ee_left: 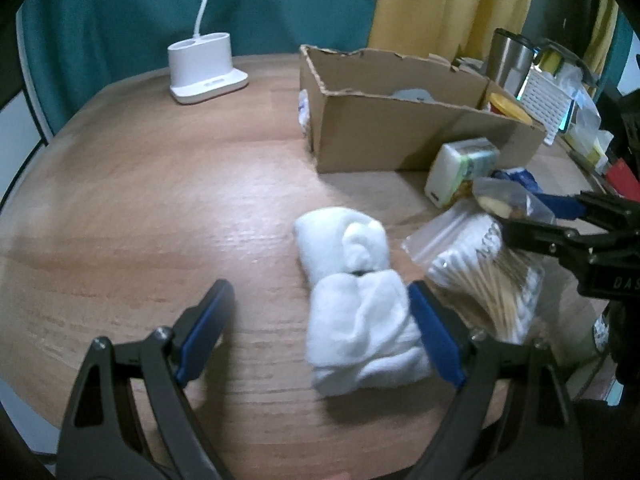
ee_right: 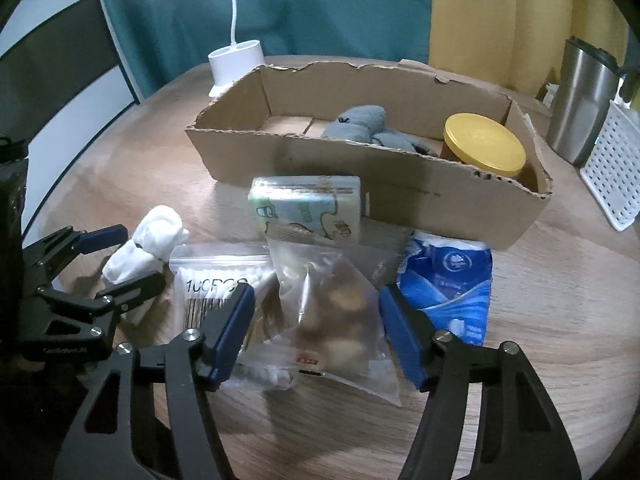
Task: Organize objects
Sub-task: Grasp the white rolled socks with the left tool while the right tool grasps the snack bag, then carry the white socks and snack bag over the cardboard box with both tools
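A rolled white sock pair (ee_left: pixel 356 304) lies on the wooden table between the open jaws of my left gripper (ee_left: pixel 320 304), its right finger touching the sock; it also shows in the right wrist view (ee_right: pixel 140 252). My right gripper (ee_right: pixel 316 312) is open around a clear snack bag (ee_right: pixel 332 312), which rests partly on a cotton swab bag (ee_right: pixel 216 280). A tissue pack (ee_right: pixel 308 208) and a blue packet (ee_right: pixel 448 280) lie in front of the cardboard box (ee_right: pixel 400 196). The box holds grey socks (ee_right: pixel 360 124) and a yellow-lidded jar (ee_right: pixel 484 144).
A white lamp base (ee_left: pixel 204 68) stands at the back left of the table. A steel tumbler (ee_right: pixel 580 100) and a white perforated basket (ee_right: pixel 616 172) stand right of the box. Curtains hang behind.
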`<action>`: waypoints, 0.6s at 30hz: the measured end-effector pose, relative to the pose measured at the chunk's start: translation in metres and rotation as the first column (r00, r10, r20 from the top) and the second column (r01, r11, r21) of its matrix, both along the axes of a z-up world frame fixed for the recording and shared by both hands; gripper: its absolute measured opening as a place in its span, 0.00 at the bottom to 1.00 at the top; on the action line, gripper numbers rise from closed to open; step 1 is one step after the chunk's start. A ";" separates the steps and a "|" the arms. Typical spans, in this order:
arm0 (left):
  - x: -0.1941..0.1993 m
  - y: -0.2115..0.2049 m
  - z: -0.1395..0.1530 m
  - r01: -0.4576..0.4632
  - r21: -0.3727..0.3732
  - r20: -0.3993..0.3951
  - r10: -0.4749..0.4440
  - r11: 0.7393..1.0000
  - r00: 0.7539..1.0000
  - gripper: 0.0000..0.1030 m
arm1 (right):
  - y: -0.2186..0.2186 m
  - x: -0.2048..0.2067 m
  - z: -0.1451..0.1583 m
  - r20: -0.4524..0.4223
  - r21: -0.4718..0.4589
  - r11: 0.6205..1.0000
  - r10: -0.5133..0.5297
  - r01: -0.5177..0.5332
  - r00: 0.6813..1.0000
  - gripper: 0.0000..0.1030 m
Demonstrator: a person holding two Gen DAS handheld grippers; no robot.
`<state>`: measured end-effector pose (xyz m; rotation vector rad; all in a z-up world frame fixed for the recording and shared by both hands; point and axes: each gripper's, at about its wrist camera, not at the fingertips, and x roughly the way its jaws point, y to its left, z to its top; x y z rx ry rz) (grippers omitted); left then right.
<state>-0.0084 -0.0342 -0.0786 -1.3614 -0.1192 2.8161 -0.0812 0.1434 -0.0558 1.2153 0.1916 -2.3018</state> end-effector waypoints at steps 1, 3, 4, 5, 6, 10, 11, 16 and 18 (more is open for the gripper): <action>0.000 0.001 0.000 0.005 -0.004 -0.007 -0.005 1.000 1.000 0.74 | 0.000 0.000 0.000 0.000 -0.002 1.000 0.000 0.000 1.000 0.64; -0.001 0.004 0.001 0.010 -0.020 -0.011 -0.011 1.000 1.000 0.66 | -0.001 0.001 0.000 -0.002 -0.004 1.000 0.006 -0.006 1.000 0.59; -0.002 0.006 0.001 0.013 -0.028 -0.012 -0.013 1.000 1.000 0.62 | -0.001 0.001 0.000 0.000 -0.005 1.000 0.014 -0.014 1.000 0.55; -0.002 0.008 0.001 0.019 -0.038 -0.013 -0.020 0.999 1.000 0.60 | -0.001 0.002 0.001 -0.002 -0.006 1.000 0.016 -0.016 1.000 0.52; -0.002 0.010 0.002 0.029 -0.042 -0.015 -0.030 0.999 0.999 0.56 | -0.001 0.003 0.002 -0.008 -0.003 1.000 0.014 -0.014 1.000 0.49; -0.001 0.013 0.003 0.043 -0.041 -0.019 -0.044 0.998 0.999 0.44 | 0.001 0.005 0.004 -0.011 -0.010 1.000 0.016 -0.016 1.000 0.46; -0.001 0.013 0.003 0.043 -0.035 -0.020 -0.043 0.998 0.999 0.43 | 0.001 0.007 0.005 -0.015 -0.014 1.000 0.023 -0.023 1.000 0.45; 0.001 0.009 0.005 0.034 -0.009 -0.027 -0.034 0.999 0.999 0.40 | 0.004 0.010 0.010 -0.033 -0.018 1.000 0.024 -0.024 0.999 0.44; 0.003 0.008 0.007 0.031 0.001 -0.036 -0.031 1.000 0.999 0.39 | 0.005 0.011 0.013 -0.042 -0.020 1.000 0.020 -0.020 0.999 0.44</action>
